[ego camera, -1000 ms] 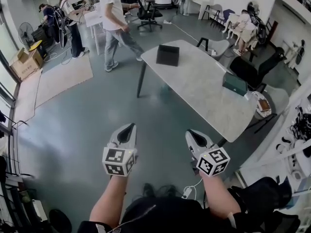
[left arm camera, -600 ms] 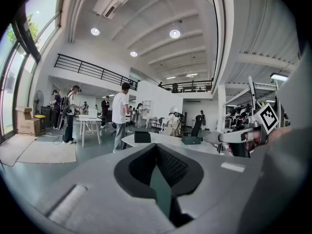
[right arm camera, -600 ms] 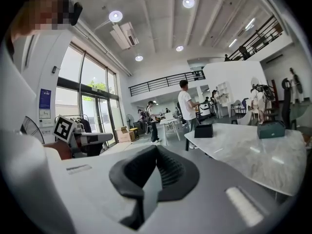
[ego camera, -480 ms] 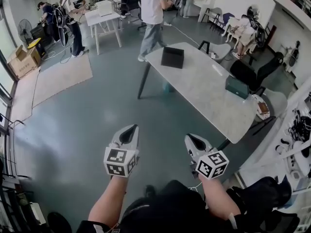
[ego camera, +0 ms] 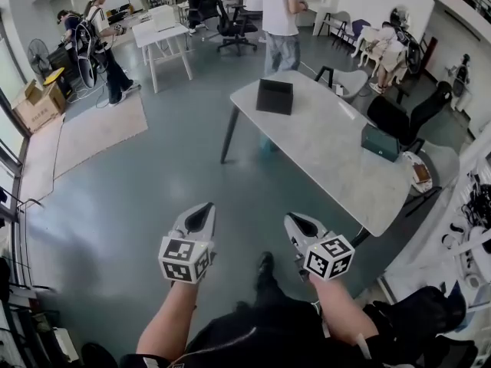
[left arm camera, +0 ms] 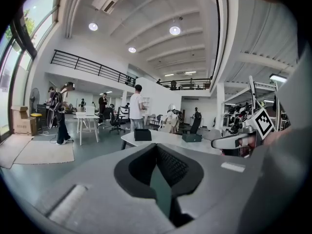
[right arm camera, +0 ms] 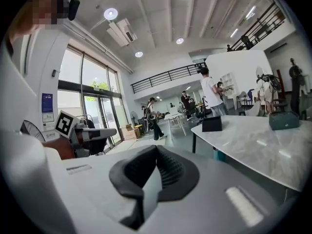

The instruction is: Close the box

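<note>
A black box [ego camera: 274,96] stands at the far end of a pale marble table [ego camera: 330,156]; it also shows as the black box [left arm camera: 142,134] and black box [right arm camera: 211,124] in the gripper views. A dark green case [ego camera: 381,142] lies near the table's right edge. My left gripper [ego camera: 201,215] and right gripper [ego camera: 295,222] hover over the floor, well short of the table, side by side. Both are shut with nothing between the jaws, as the left gripper [left arm camera: 156,146] and right gripper [right arm camera: 156,148] views confirm.
A person in a white shirt [ego camera: 281,14] stands beyond the table's far end. Chairs [ego camera: 341,75] sit along its right side. A rug [ego camera: 92,129] and cardboard boxes [ego camera: 34,102] are at the left, a white desk [ego camera: 163,29] behind.
Both grippers, still shut, have come closer to the table, which looms larger in the right gripper view. The person in white has walked from the left round to beyond the table's far end.
</note>
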Demonstrator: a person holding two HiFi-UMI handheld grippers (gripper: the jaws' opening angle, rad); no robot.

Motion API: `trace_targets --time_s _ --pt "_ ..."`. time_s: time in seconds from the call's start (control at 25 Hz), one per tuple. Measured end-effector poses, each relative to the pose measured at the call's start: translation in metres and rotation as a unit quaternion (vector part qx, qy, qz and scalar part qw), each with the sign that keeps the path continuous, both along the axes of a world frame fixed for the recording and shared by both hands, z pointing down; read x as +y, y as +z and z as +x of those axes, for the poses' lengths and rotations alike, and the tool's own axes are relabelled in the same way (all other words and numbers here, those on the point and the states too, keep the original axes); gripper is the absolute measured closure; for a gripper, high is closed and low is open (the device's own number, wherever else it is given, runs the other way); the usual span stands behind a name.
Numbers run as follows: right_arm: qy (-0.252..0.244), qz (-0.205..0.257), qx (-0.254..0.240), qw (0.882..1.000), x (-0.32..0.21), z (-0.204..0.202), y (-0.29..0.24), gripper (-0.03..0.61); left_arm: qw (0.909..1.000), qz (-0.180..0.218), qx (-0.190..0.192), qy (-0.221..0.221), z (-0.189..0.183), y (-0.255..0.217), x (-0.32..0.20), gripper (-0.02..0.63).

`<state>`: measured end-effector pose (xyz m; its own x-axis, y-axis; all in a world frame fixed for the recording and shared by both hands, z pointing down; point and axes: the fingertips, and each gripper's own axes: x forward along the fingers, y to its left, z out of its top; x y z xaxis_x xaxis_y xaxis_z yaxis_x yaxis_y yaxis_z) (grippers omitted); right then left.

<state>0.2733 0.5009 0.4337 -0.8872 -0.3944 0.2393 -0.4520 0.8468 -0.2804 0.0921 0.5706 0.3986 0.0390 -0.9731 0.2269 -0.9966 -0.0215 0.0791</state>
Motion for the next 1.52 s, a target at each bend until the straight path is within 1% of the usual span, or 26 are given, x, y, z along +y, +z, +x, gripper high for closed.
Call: trace_targets --time_s 0.2,0.36,0.6,0.8,0.92,1.08,1.2,1.32,1.52 --pt "-0.027 -0.022 -0.012 0.999 -0.046 -0.043 0.01 0.578 0.9996 -0.022 -0.007 -0.017 -0.036 0.009 -0.046 0.603" --pt "-0.044 -0.032 -0.018 0.998 -0.097 -0.069 0.01 0.578 0.9992 -0.03 0.005 -0.028 -0.055 0.012 -0.096 0.603" --pt "-0.05 -0.051 -0.027 0.997 -0.189 -0.087 0.016 0.578 0.9991 -0.037 0.008 -0.017 -0.062 0.015 -0.197 0.603" --pt "-0.057 -0.06 -0.029 0.996 -0.255 -0.089 0.022 0.578 0.9988 -0.047 0.008 0.007 -0.047 0.018 -0.281 0.603" --pt "-0.054 -0.062 -0.03 0.996 -0.29 -0.086 0.025 0.578 0.9988 -0.04 0.0 0.029 -0.035 0.013 -0.319 0.603" --pt "-0.039 -0.066 -0.035 0.996 -0.324 -0.079 0.025 0.578 0.9985 -0.024 -0.001 0.049 -0.03 0.009 -0.35 0.601" --pt "-0.035 -0.069 -0.029 0.997 -0.339 -0.081 0.027 0.578 0.9988 -0.022 -0.002 0.045 -0.042 0.008 -0.367 0.601" --pt "-0.036 -0.07 -0.016 0.997 -0.353 -0.09 0.028 0.578 0.999 -0.013 0.005 0.042 -0.056 0.005 -0.387 0.601" --pt "-0.028 -0.069 -0.003 0.997 -0.388 -0.116 0.023 0.578 0.999 -0.001 0.007 0.043 -0.087 -0.002 -0.431 0.603"
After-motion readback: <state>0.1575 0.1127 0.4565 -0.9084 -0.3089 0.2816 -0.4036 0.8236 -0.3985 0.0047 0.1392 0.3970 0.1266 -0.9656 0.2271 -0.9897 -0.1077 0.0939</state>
